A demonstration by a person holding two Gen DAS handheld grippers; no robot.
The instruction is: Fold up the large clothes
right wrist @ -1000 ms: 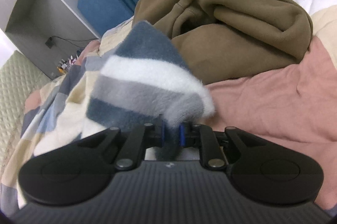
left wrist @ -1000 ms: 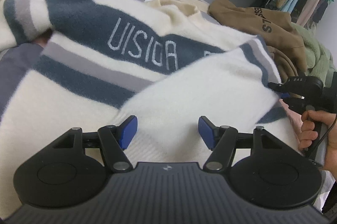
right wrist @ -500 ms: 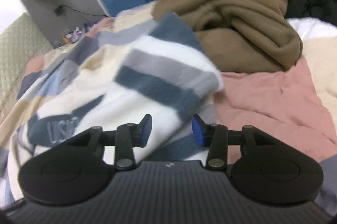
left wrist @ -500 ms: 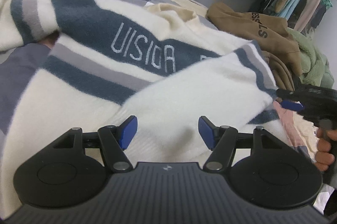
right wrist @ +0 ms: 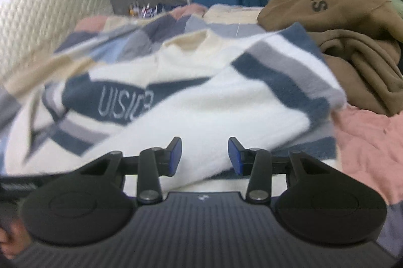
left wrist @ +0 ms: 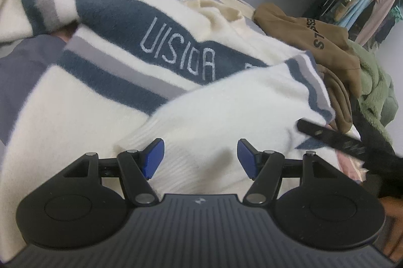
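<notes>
Left wrist: fuzzy striped sweater [left wrist: 201,102], sleeve folded across.

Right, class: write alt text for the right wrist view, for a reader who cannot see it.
An open right gripper hovers over a cream sweater with navy and grey stripes, its sleeve folded across the body. The sweater lies on a patchwork quilt, beside a crumpled brown hoodie.
</notes>
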